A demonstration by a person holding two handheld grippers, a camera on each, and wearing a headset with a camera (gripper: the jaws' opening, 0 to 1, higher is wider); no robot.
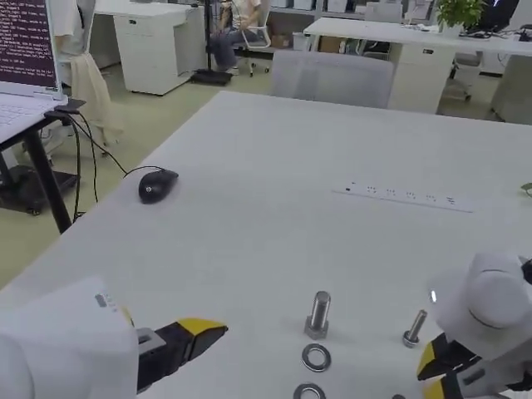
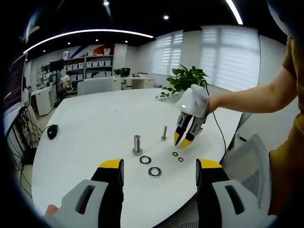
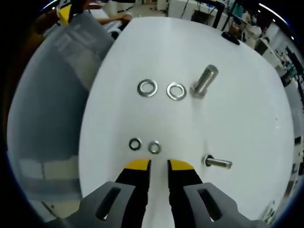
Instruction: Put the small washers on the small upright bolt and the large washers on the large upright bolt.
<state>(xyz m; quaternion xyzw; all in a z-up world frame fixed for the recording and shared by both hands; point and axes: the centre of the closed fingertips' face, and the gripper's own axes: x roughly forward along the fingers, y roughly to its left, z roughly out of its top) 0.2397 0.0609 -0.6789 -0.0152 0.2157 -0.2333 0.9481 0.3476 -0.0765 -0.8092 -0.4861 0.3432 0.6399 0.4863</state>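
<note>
The large upright bolt stands near the table's front edge, with two large washers flat in front of it. To its right is the small upright bolt. In the right gripper view two small washers lie just ahead of my right gripper. Its jaws are a little apart with nothing between them. The small bolt is to its right. My left gripper is open wide and empty, well back from the large washers and the large bolt. The right gripper hovers over the small washers.
A computer mouse with its cable lies at the left of the white table. A power strip lies at the right, a grey chair stands behind the table, and a laptop is on a side desk.
</note>
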